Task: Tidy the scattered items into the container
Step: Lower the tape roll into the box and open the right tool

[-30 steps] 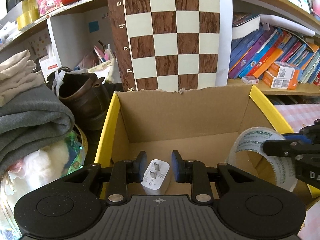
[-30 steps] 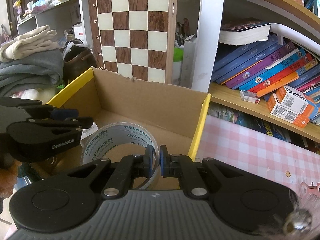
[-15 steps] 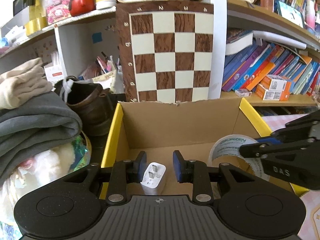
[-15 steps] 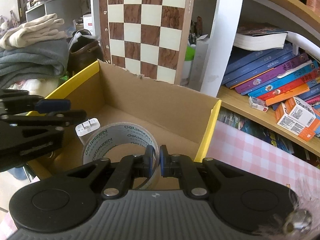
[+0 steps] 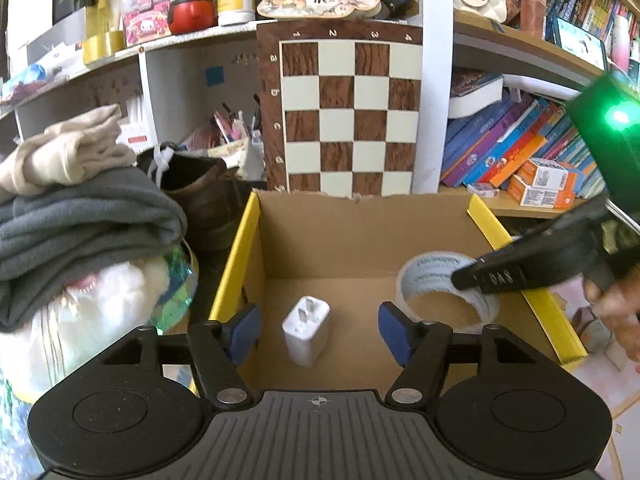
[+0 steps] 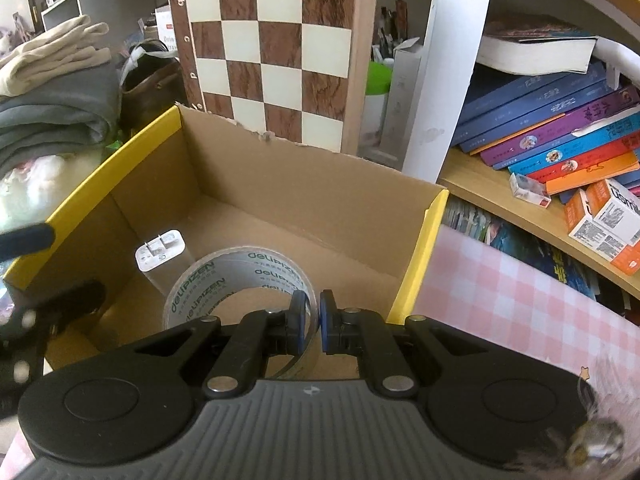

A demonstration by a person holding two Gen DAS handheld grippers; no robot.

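A cardboard box (image 5: 360, 232) with yellow rims stands before me; it also shows in the right wrist view (image 6: 304, 184). A white plug charger (image 5: 306, 330) stands upright on the box floor; it also shows in the right wrist view (image 6: 162, 256). My left gripper (image 5: 318, 332) is open above the box's near edge, its pads wide either side of the charger, not touching it. My right gripper (image 6: 310, 320) is shut on the wall of a clear tape roll (image 6: 240, 284), held inside the box at its right; the roll also shows in the left wrist view (image 5: 444, 284).
A chessboard (image 5: 344, 112) leans behind the box. Folded grey and beige cloths (image 5: 80, 208) and a brown shoe (image 5: 200, 196) lie left of it. Shelves of books (image 6: 560, 140) stand at the right, above a pink checked tablecloth (image 6: 520, 296).
My left gripper has opened wide and let go of the charger, which now stands in the box. Both grippers have risen; the right still holds the tape roll.
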